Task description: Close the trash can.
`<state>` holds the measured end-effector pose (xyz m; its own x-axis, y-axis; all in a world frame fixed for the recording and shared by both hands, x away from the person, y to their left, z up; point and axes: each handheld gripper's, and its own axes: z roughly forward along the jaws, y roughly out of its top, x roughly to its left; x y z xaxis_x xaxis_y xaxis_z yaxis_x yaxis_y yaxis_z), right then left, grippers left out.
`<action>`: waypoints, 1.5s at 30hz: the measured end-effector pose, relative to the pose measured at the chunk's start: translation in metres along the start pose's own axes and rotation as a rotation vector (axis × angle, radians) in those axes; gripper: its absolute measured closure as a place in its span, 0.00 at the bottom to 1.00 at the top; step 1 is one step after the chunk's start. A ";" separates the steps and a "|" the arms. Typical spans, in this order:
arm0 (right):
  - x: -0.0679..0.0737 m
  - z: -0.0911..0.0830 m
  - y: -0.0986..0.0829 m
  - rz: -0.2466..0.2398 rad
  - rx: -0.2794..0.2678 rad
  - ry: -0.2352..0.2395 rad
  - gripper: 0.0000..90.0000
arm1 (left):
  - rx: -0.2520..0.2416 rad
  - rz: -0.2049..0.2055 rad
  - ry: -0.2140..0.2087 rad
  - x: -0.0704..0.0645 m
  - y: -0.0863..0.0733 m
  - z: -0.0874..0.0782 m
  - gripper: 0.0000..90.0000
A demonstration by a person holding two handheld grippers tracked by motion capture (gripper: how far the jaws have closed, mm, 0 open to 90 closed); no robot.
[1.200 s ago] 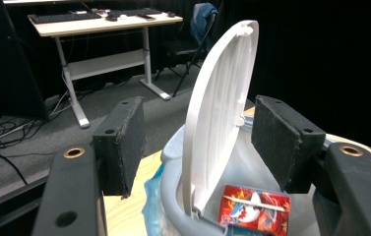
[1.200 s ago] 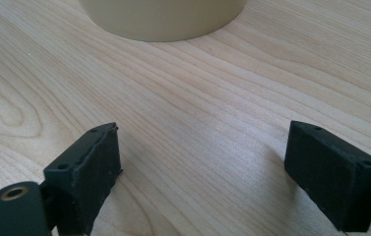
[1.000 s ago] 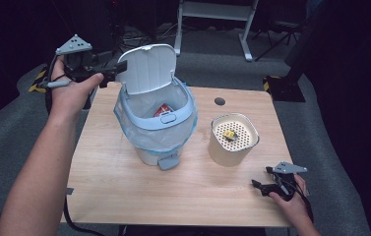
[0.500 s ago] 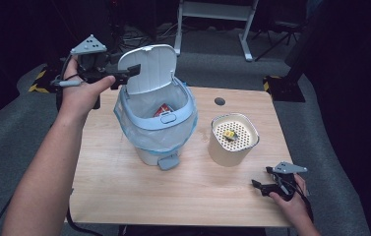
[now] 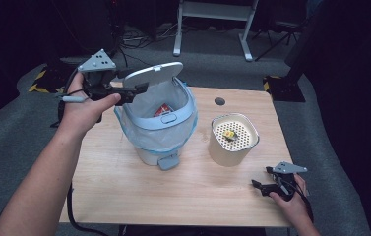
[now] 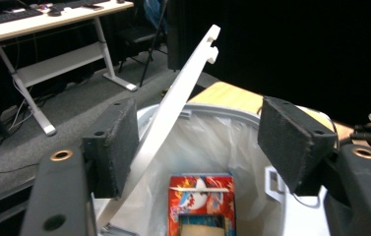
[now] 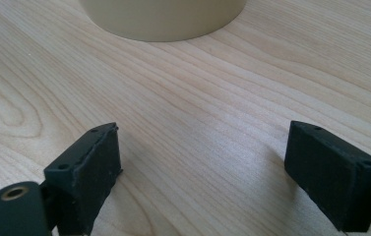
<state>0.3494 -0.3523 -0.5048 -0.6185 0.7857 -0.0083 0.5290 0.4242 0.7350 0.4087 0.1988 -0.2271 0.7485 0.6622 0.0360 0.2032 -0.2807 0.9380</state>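
Note:
A white pedal bin (image 5: pixel 159 129) with a blue rim and a clear liner stands mid-table. Its white lid (image 5: pixel 153 74) is hinged at the back and tipped forward over the opening. My left gripper (image 5: pixel 133 91) is held at the lid's left edge. In the left gripper view the lid (image 6: pixel 173 114) runs between the jaws of my left gripper (image 6: pixel 198 142), against the left pad (image 6: pixel 116 142). The jaws stand wide open. A red box (image 6: pixel 200 201) lies inside the bin. My right gripper (image 5: pixel 263 186) rests open near the table's front right corner, and the right gripper (image 7: pixel 202 172) has bare wood between its jaws.
A cream canister (image 5: pixel 233 138) with a perforated top carries a small yellow item (image 5: pixel 229 133), right of the bin. Its base (image 7: pixel 163 19) is just ahead of the right gripper. A dark cable hole (image 5: pixel 219 101) sits in the table's far side. A desk frame (image 5: pixel 212 24) stands behind.
My left gripper has moved right and up to the lid's edge. The lid has tipped from nearly upright to leaning forward over the bin. The right gripper has stayed put.

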 end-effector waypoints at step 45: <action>0.000 0.000 0.000 -0.001 0.000 0.000 0.15 | 0.181 -0.028 -0.014 -0.029 -0.024 0.057 0.56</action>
<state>0.3493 -0.3523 -0.5048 -0.6188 0.7855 -0.0088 0.5285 0.4246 0.7351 0.4178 0.1463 -0.2708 0.7496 0.6618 0.0046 0.3333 -0.3835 0.8613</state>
